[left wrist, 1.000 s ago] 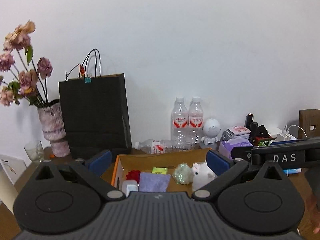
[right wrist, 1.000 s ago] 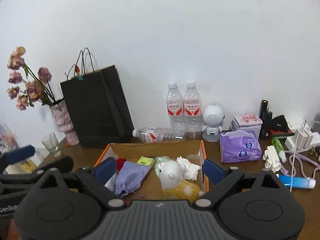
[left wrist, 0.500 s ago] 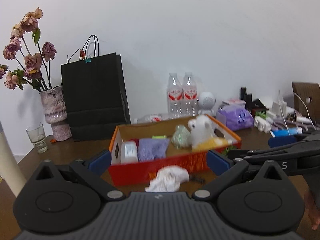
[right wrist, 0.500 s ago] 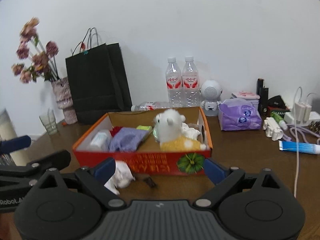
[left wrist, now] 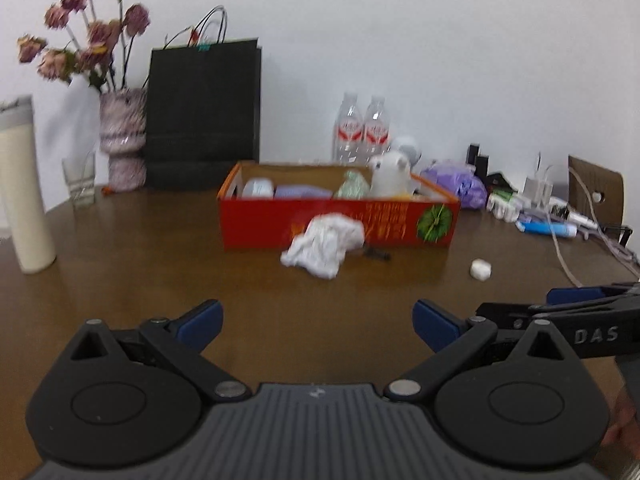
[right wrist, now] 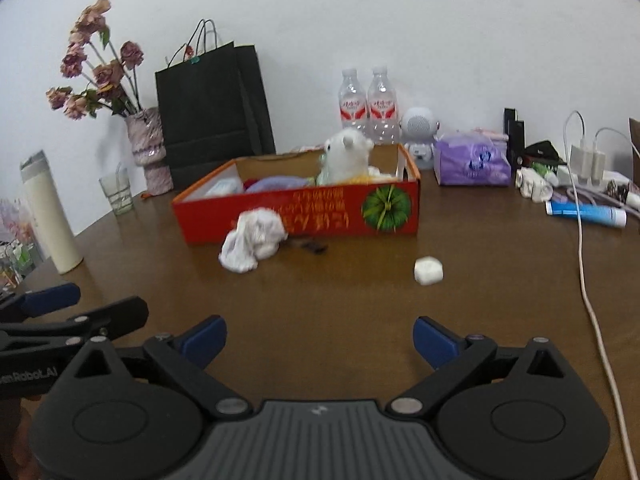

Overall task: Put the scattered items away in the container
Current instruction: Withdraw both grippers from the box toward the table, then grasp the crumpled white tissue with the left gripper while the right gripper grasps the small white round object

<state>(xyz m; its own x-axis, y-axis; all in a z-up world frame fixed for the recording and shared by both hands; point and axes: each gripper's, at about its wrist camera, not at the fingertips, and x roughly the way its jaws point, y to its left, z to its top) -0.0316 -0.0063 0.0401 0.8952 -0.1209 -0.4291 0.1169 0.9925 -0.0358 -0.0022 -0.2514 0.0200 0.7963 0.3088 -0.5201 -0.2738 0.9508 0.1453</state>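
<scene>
The red cardboard box (right wrist: pixel 298 210) sits mid-bench, open side up, already holding a white plush toy (right wrist: pixel 346 156), a purple pouch (right wrist: pixel 276 182), a pale packet (left wrist: pixel 258 188) and a green-white wrapped item (left wrist: pixel 352 186); they are packed side by side, probably so more will fit. Against its front wall lies a crumpled white cloth (right wrist: pixel 254 244), touching the box, with a small dark object (right wrist: pixel 314 246) just beside it. A small white block (right wrist: pixel 428 271) lies apart, nearer the right gripper (right wrist: pixel 318 338). These three look like what is left to tidy.

Both grippers hover low over bare bench (right wrist: pixel 320 300), well apart from the box. The right gripper's jaws are spread wide and hold nothing; the left gripper (left wrist: pixel 316 320) is likewise wide and empty, a ready stance for a fresh pick.

A second ago both cameras looked down into the box from close above; now they have drawn back and dropped, so the box's front wall and the loose items show. The box contents look unchanged.
</scene>
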